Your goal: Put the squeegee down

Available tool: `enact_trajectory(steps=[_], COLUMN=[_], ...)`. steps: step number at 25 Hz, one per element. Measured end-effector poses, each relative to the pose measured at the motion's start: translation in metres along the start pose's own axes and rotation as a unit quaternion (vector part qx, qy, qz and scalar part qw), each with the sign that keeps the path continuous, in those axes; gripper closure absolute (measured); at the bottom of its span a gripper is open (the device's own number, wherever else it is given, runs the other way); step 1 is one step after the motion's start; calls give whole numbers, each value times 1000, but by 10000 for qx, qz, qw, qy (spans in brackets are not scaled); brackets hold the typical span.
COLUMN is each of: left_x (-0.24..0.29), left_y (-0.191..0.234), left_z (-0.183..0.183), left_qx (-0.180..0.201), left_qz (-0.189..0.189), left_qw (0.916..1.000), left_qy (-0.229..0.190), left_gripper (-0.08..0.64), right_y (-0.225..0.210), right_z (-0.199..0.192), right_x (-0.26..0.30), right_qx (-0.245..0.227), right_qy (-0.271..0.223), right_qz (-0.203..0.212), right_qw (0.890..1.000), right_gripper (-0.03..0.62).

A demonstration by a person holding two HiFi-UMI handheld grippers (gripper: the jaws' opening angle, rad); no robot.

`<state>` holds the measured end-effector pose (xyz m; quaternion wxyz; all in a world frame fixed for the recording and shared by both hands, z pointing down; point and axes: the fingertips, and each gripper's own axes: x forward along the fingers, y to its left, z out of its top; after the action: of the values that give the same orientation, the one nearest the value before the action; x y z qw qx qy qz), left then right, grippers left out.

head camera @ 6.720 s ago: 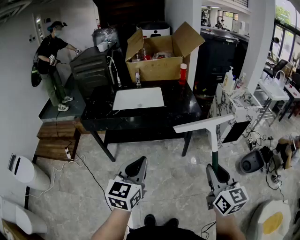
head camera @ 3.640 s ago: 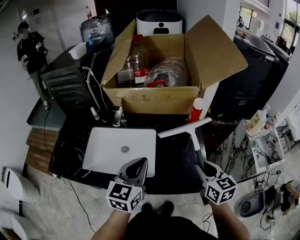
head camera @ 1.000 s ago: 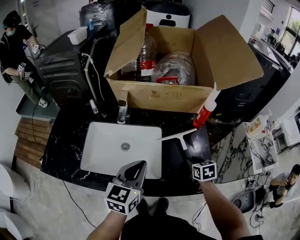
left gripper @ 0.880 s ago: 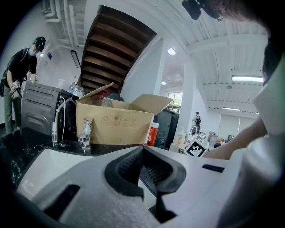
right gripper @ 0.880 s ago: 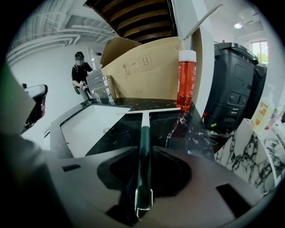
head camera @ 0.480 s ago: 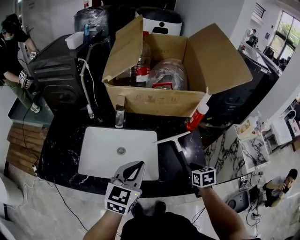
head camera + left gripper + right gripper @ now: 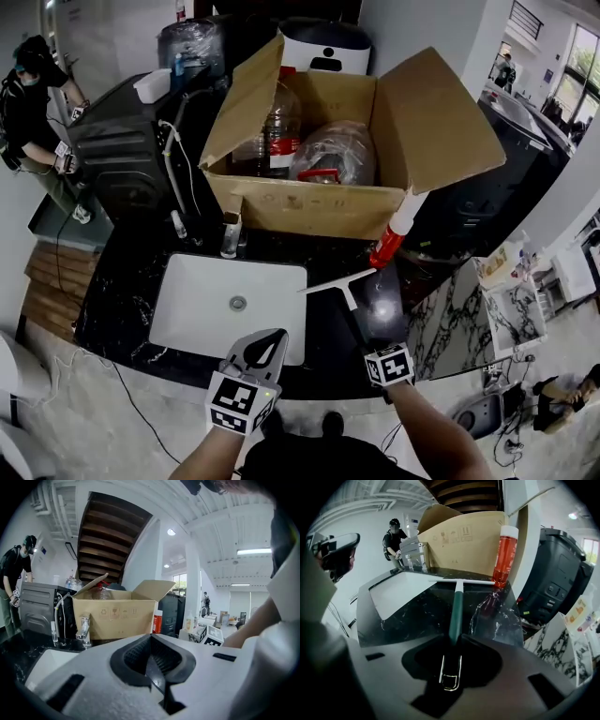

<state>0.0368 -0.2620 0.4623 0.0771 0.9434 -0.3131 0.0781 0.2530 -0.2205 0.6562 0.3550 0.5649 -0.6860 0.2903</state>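
The squeegee, a white blade on a dark green handle, lies on the black countertop just right of the white sink. Its blade sits near a red bottle. My right gripper is at the near end of the handle. In the right gripper view the squeegee runs straight out from the right gripper. The jaws have just been opening, the handle is still between them, and they look snug against it. My left gripper hovers over the counter's near edge, shut and empty.
An open cardboard box holding bottles stands behind the sink, with a faucet before it. A dark appliance sits at the back left, where a person stands. The marble cabinet is to the right.
Since the earliest frames the squeegee has been carried from in front of the table down onto the counter. Over the last second the right gripper and handle slid slightly nearer and lower.
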Motion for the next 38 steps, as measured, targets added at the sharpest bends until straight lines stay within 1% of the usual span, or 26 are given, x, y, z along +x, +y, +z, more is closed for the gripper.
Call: enact_trajectory(steps=[3, 5, 8, 10, 12, 15, 16, 17, 19, 21, 22, 24, 26, 28, 33, 38], left_x=[10, 16, 22, 24, 25, 23, 20, 18, 13, 13, 14, 20, 23, 22, 15, 8], left_y=[-21, -35, -50, -57, -66, -81, -85, -89, -94, -93, -94, -99, -104, -102, -90, -76], left_z=[1, 1, -1, -2, -1, 8, 10, 12, 15, 20, 22, 26, 30, 33, 48, 66], left_qx=[-41, -30, 0, -39, -251, -955, -1085, -1110, -992, -875, -837, -775, -675, -560, -257, 11], left_qz=[106, 204, 486, 704, 792, 700, 707, 745, 848, 926, 916, 754, 587, 526, 418, 376], left_qw=[9999, 9998, 9988, 9975, 9965, 9927, 9912, 9907, 9912, 9916, 9920, 9939, 9958, 9969, 9986, 9990], left_qy=[21, 43, 58, 73, 32, -213, -262, -268, -239, -238, -240, -229, -201, -164, -218, -258], left_gripper=[555, 555, 557, 557, 557, 557, 558, 557, 557, 557, 557, 557, 557, 557, 555, 554], right_y=[-13, -17, -17, -18, -22, -32, -36, -40, -45, -47, -47, -48, -46, -44, -41, -25], right_z=[-7, -11, -17, -18, -18, -17, -20, -25, -31, -29, -26, -17, -5, 11, 54, 96], right_x=[-3, -8, -16, -20, -26, -40, -47, -54, -66, -76, -81, -93, -104, -114, -138, -158], right_qx=[-87, -65, 78, 55, 46, 117, 150, 203, 373, 496, 493, 382, 204, 68, 141, 18], right_qy=[-55, -55, -108, -224, -399, -700, -783, -862, -1031, -1224, -1322, -1526, -1718, -1890, -2360, -2740], right_qz=[188, 455, 942, 1143, 1318, 1521, 1548, 1560, 1586, 1631, 1636, 1639, 1665, 1674, 1626, 1586], right_qw=[9998, 9989, 9955, 9932, 9905, 9858, 9847, 9838, 9812, 9777, 9764, 9739, 9707, 9676, 9580, 9486], right_gripper=[482, 479, 488, 477, 480, 499, 503, 516, 539, 565, 577, 586, 586, 586, 588, 588])
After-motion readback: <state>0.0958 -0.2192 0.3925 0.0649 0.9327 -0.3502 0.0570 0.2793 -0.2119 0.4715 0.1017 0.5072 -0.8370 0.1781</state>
